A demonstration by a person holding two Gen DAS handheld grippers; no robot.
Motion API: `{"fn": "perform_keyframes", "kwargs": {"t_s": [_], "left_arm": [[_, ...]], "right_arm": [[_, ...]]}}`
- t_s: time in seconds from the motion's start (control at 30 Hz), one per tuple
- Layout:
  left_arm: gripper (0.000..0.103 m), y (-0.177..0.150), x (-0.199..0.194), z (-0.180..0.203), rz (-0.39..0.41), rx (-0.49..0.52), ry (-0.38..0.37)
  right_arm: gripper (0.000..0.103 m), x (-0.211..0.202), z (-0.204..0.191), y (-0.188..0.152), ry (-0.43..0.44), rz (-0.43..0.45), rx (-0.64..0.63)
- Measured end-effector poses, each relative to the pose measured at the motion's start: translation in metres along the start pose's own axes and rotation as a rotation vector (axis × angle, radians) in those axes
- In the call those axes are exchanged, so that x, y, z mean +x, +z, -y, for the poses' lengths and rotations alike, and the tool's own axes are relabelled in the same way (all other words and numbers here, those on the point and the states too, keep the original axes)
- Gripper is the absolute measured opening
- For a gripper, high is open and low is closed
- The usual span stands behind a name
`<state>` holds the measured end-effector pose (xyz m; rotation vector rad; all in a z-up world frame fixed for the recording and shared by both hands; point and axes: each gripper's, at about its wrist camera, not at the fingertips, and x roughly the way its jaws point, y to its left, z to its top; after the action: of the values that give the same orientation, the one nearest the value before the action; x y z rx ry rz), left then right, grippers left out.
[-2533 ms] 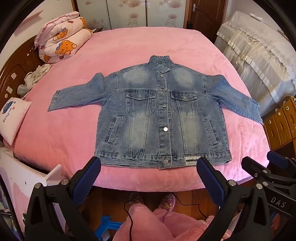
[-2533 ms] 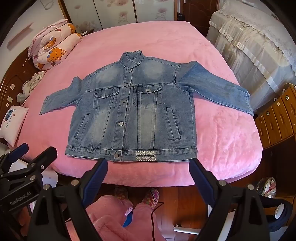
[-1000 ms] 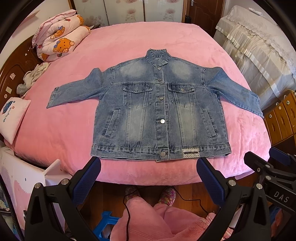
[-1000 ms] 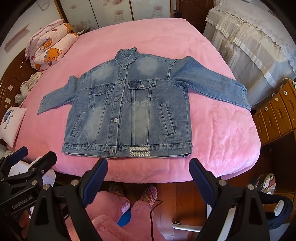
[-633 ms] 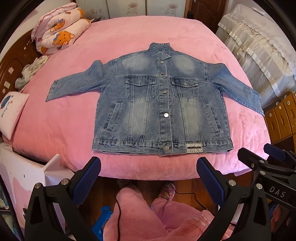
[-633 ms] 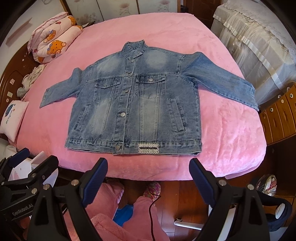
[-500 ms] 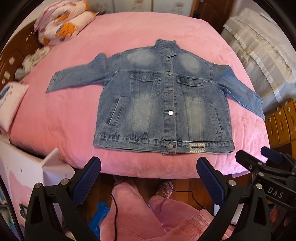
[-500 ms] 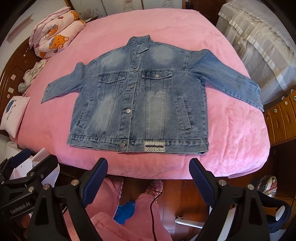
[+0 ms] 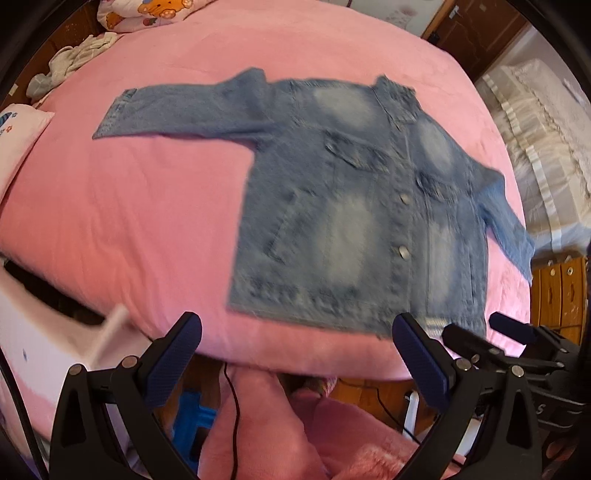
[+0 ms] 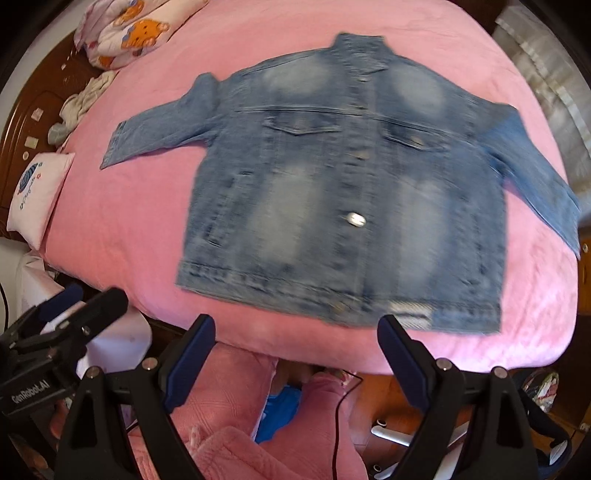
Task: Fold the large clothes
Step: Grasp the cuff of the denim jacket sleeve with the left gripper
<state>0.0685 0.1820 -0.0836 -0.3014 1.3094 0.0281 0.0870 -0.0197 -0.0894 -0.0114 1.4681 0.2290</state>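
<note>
A blue denim jacket [image 9: 354, 206] lies flat, front up and buttoned, on a pink bed [image 9: 129, 206], sleeves spread to both sides. It also shows in the right wrist view [image 10: 343, 184]. My left gripper [image 9: 295, 350] is open and empty, above the bed's near edge, just in front of the jacket's hem. My right gripper [image 10: 295, 347] is open and empty, also just short of the hem. Each gripper shows at the edge of the other's view. Both views are blurred by motion.
A rolled bear-print quilt [image 10: 125, 33] and crumpled cloth [image 10: 85, 103] lie at the bed's far left. A small white pillow [image 10: 37, 192] sits at the left edge. Wooden drawers [image 9: 557, 291] stand right of the bed. The person's pink-clad legs [image 10: 229, 417] are below.
Both grippers have moved forward and lower toward the bed, so the jacket looks larger. The left view has swung left and tilted. The jacket itself has not moved.
</note>
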Motion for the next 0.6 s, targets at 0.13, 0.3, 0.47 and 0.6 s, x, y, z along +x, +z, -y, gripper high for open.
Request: {"fn": "perform_keyframes", "kwargs": {"t_s": [0.13,0.3,0.47,0.6], "left_arm": [[0.102,0.039,0.012,-0.050,-0.011,-0.055,-0.052],[0.102,0.083,0.040,-0.121,-0.063,-0.203,-0.088],[0.102,0.128,0.069,-0.190,-0.064,-0.303,-0.061],[0.102,0.170,0.083,-0.242,0.006,-0.336,0.028]], "right_arm": [[0.090,0.022,-0.043,0.034,-0.022,-0.060,-0.012],[0.090,0.049,-0.093,0.079,-0.054,-0.102,-0.015],[0.090,0.070,-0.132,0.114,-0.070,-0.099,-0.050],[0.090,0.085,-0.158,0.140,-0.052,-0.069,-0.064]]}}
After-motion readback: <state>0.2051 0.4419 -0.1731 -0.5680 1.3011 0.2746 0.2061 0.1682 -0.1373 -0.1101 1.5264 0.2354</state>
